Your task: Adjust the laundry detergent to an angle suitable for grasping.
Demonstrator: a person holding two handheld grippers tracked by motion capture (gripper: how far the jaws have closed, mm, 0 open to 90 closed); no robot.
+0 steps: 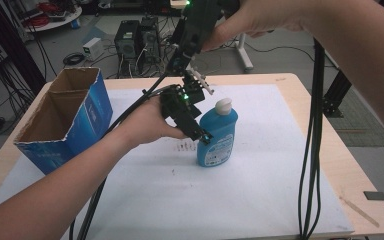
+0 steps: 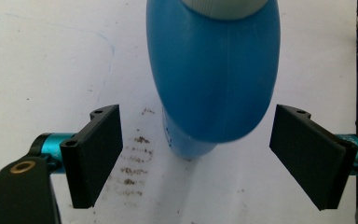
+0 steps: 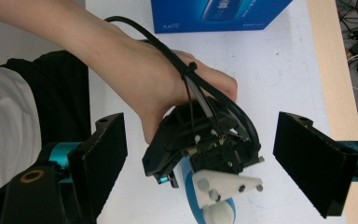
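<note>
A blue bottle (image 1: 218, 134) with a white cap stands upright near the middle of the white sheet. My left gripper (image 1: 200, 117) sits level beside it on its left, held in a hand. In the left gripper view the bottle (image 2: 214, 79) stands between the two black pads (image 2: 95, 154) of my left gripper (image 2: 196, 140), which is open with a gap on each side. My right gripper (image 1: 182, 57) hangs high over the bottle and points down. Its jaws are open around nothing in the right gripper view (image 3: 198, 154), which looks down on the left hand, the left gripper's body and the bottle's cap (image 3: 216, 214).
An open blue cardboard box (image 1: 62, 120) stands at the table's left side, with its blue wall (image 3: 219, 14) in the right gripper view. Black cables (image 1: 312, 150) hang down at the right. Dark smudges (image 2: 135, 163) mark the sheet beside the bottle. The wooden table edge (image 1: 330, 125) runs along the right.
</note>
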